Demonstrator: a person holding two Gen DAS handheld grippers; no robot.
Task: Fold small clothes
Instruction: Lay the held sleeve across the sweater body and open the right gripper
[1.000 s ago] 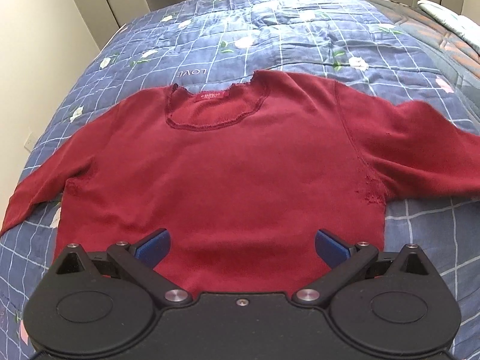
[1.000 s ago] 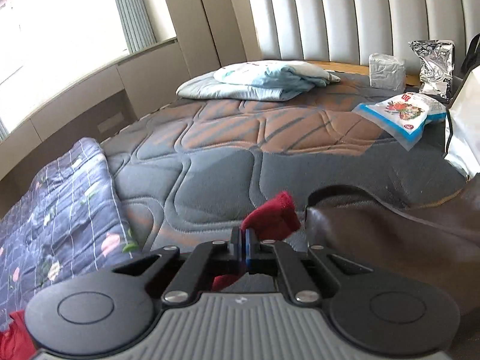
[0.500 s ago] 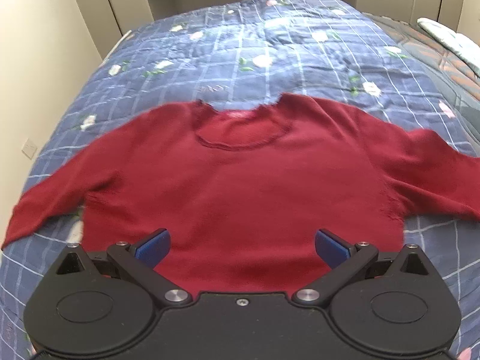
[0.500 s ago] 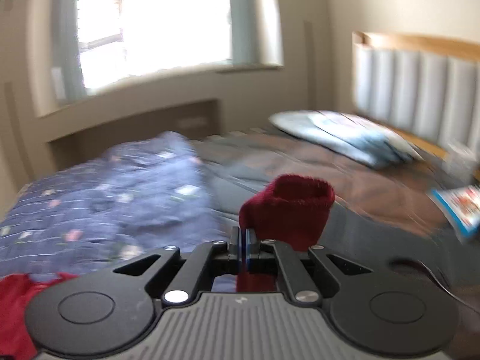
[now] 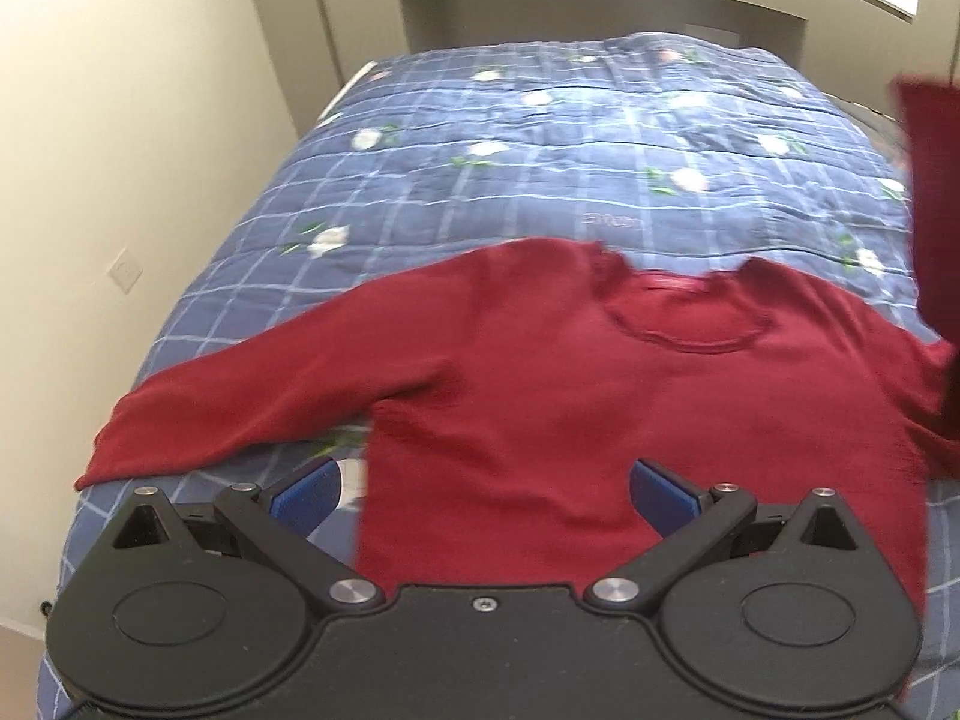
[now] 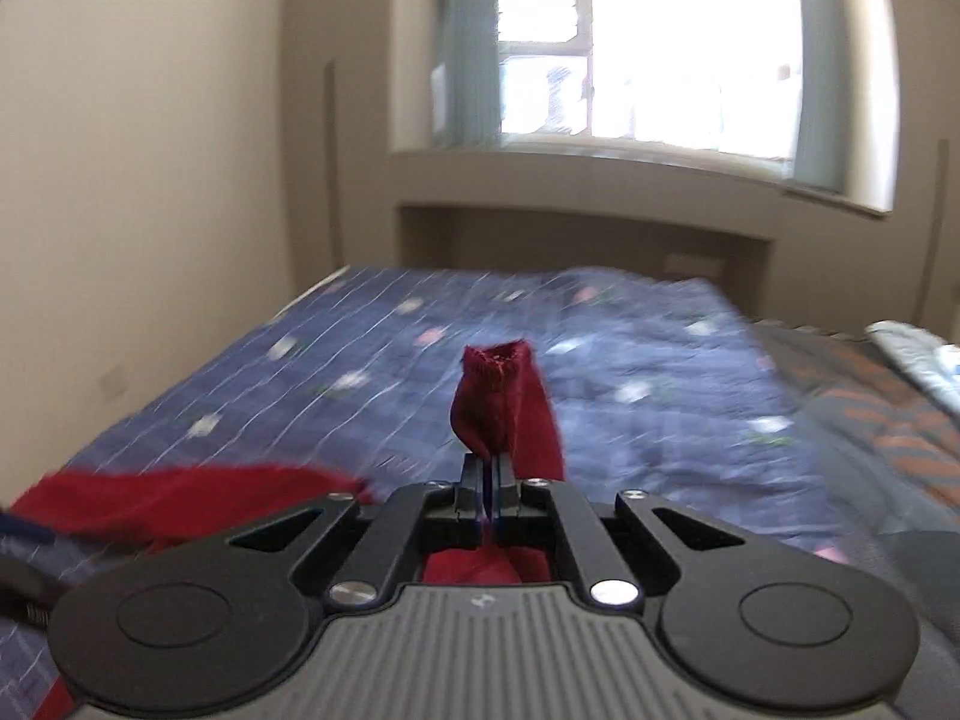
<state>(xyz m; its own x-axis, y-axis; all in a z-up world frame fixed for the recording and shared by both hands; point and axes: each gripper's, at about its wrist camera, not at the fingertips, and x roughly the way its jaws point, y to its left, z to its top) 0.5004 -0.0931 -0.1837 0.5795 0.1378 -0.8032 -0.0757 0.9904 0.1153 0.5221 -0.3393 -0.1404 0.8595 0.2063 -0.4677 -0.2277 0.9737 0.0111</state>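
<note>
A red sweater is spread front-up on the blue floral quilt of the bed, one sleeve laid out flat toward the wall. The left gripper is held above the sweater's hem with its fingers wide apart and nothing between them. The right gripper has its fingers pressed together on the cuff of the other sleeve, which is lifted off the quilt.

Left tool: black body showing two round discs, silver pivot screws, blue pads. Right tool: black linkages fronting a ribbed grey housing.
</note>
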